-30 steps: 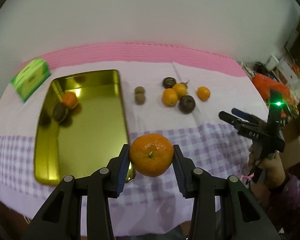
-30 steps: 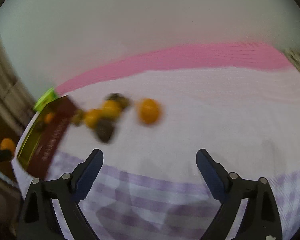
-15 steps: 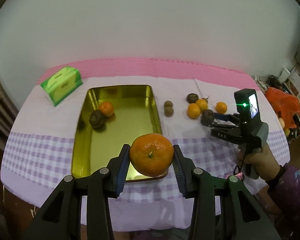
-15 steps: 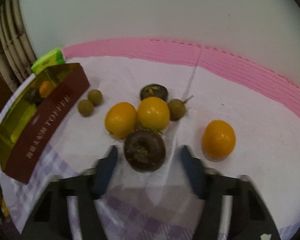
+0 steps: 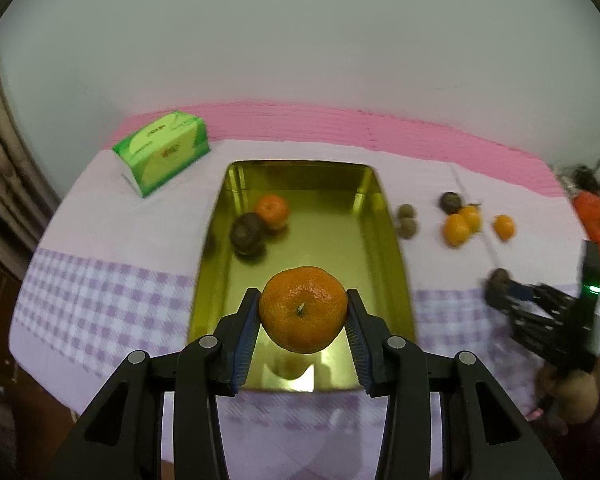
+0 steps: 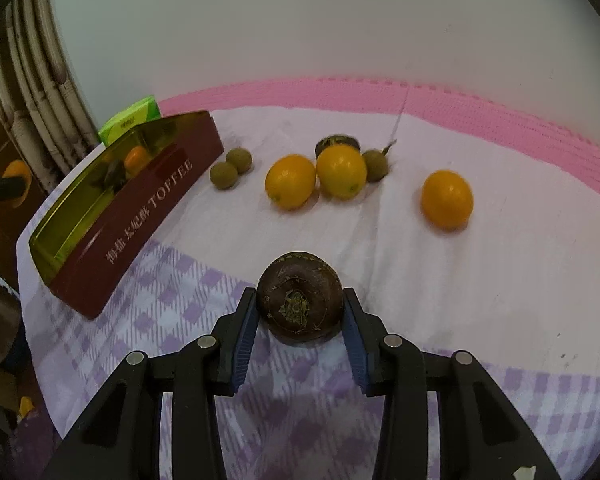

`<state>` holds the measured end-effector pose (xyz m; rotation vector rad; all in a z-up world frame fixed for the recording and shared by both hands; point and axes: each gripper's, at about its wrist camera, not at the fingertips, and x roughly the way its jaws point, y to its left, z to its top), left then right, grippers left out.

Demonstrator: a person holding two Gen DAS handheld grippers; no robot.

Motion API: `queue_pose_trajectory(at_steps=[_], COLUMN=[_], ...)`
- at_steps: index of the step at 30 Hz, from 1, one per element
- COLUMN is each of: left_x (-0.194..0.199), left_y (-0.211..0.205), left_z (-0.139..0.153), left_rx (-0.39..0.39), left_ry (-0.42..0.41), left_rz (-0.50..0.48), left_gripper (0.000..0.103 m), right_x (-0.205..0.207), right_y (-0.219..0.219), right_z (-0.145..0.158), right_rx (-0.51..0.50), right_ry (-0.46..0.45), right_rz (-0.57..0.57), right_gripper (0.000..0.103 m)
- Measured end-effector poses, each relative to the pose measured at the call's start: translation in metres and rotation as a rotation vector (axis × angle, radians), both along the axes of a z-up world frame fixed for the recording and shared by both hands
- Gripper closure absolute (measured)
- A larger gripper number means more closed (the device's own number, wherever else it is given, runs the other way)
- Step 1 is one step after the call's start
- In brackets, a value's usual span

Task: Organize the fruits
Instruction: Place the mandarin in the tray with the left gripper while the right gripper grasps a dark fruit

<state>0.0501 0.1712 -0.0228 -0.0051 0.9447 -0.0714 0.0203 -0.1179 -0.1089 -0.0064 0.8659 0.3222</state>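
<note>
Gold tray point(image 5: 220, 280) interior looks slick, so the mandarin point(image 5: 303, 309) clamped tight in the left tool point(image 5: 303, 320), held over the tray's near end, may roll into the two fruits already inside if released high. Right tool point(image 6: 300, 312) is closed on a dark brown fruit point(image 6: 299, 298) just above the tabletop point(image 6: 500, 280), well apart from the tray; the round skin could slip.

Bare gold tray point(image 5: 340, 264) floor near end, two fruits point(image 5: 260, 220) crowding far-left corner, raised rim around

the person's hand point(image 5: 572, 394) is blurred and cut off at the left wrist view's right edge.
</note>
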Motion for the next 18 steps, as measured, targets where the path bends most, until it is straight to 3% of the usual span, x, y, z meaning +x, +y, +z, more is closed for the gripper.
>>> queue_pose_trajectory(at_steps=[18], left_x=[0.048], left_y=[0.012], left_z=[-0.055], left_rx=[0.069], left_ry=[0.084], left_rz=[0.065], left_gripper=[0.060], right_x=[-0.001], right_y=[-0.005], right_z=[0.000], right_rx=[0.028], right_ry=[0.004], right_rz=[-0.004], right_gripper=[0.065])
